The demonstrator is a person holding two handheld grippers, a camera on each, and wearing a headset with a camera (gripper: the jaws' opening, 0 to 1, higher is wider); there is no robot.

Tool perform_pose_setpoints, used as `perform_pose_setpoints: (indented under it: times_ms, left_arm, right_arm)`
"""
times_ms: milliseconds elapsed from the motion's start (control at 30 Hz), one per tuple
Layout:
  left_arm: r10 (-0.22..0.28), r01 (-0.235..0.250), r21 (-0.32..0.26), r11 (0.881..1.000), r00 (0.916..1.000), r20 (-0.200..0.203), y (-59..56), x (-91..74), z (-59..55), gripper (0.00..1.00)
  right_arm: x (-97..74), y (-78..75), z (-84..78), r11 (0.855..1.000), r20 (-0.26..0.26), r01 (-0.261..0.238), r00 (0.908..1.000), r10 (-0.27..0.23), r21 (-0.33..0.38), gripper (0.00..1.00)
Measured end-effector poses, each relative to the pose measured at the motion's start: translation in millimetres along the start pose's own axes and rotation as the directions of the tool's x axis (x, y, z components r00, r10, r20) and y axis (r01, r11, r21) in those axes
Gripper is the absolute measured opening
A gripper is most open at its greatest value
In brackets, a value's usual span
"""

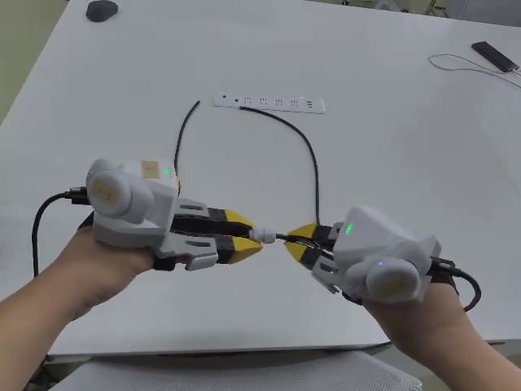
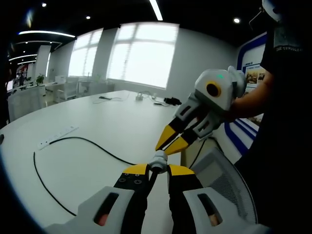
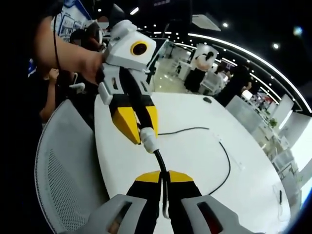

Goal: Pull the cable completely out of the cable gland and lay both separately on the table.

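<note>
Cable gland (image 1: 262,235) horizontal; cable (image 1: 316,175) exiting rightward

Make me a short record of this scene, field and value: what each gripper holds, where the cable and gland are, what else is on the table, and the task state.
left gripper: shut on the gland, held above the table
right gripper: shut on the cable, close beside the gland
cable: black, enters the gland; the rest loops over the table toward the power strip
also on table: mouse, phone
task state: cable not yet out of the gland; neither laid down
</note>
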State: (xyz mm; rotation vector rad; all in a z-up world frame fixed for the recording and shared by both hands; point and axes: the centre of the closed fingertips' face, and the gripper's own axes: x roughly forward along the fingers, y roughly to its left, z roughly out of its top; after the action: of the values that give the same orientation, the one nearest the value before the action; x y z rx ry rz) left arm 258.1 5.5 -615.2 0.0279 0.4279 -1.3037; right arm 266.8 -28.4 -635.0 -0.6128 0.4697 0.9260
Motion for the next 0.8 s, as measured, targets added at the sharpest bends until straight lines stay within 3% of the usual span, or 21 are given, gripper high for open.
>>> perform_pose_setpoints:
  times_ms: [333,567,700,733,800]
  left_arm:
    - [0.005,-0.005,-0.019,1.0,0.9998,0.02,-0.2,-0.2,4.0,0.14]
    - [-0.002,0.003,-0.032,0.999,0.9996,0.029,-5.7,2.7,3.1,0.14]
    - [-0.005,0.006,-0.034,0.999,0.9996,0.028,-8.2,5.4,2.5,0.14]
    - [-0.006,0.007,-0.033,0.999,0.9996,0.026,-8.8,6.3,2.1,0.14]
    - [-0.007,0.008,-0.031,0.999,0.9998,0.018,-8.3,7.8,0.5,0.14]
  right_arm:
    - [0.2,-20.6,-34.4,0.988,-0.074,0.083,0.9945,-0.074,0.134,0.0]
    - [3.0,-31.1,-66.0,0.946,-0.135,0.155,0.9834,-0.121,0.283,0.0]
    - [6.9,-29.8,-77.1,0.921,-0.16,0.158,0.9814,-0.107,0.357,0.0]
    - [7.9,-29.5,-77.3,0.919,-0.157,0.155,0.9821,-0.104,0.362,0.0]
    - [7.9,-28.7,-77.2,0.93,-0.164,0.162,0.98,-0.112,0.33,0.0]
